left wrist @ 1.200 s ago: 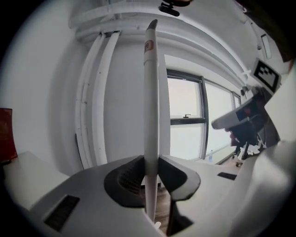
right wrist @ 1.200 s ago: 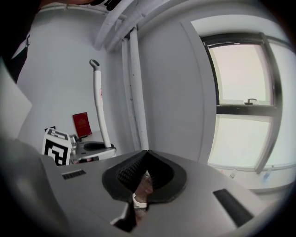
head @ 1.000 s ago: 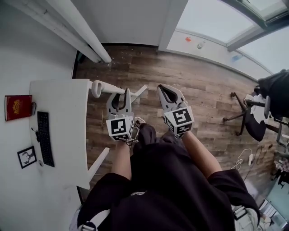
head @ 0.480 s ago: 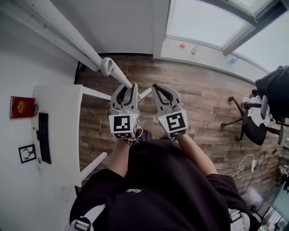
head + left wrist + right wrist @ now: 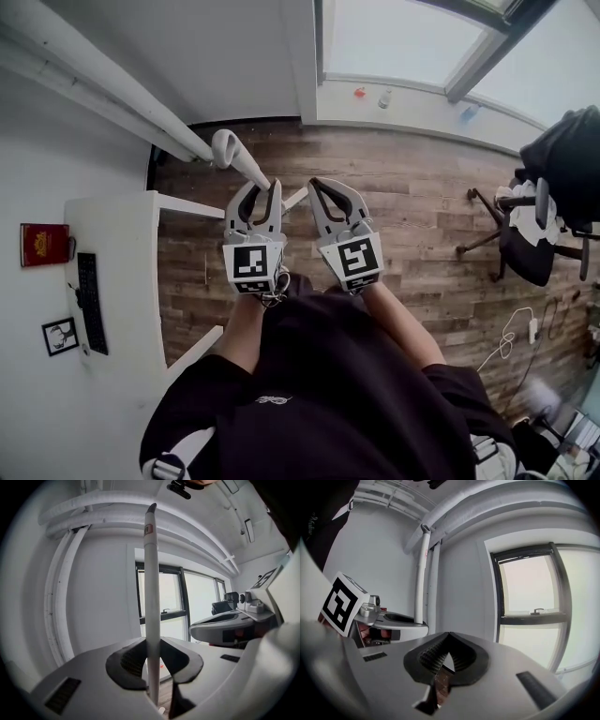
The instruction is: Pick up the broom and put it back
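the left gripper (image 5: 152,657) is clamped on the long white plastic broom handle (image 5: 151,588), which stands upright near the white wall pipes (image 5: 93,508). the right gripper (image 5: 448,639) is pinched together on nothing. with only a one-handed hold (much pole above it), the top could swing into the pipes or slip through the pads.

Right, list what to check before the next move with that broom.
1. Left gripper shut on the broom handle: ok.
2. Handle upright between its jaws: ok.
3. Right gripper shut with nothing in it, free to help: ok.
4. Handle top apart from the white pipes overhead: cannot tell.
5. Bristle end off the floor: cannot tell, it is hidden below the grippers.
6. Desk apart from both grippers: ok.
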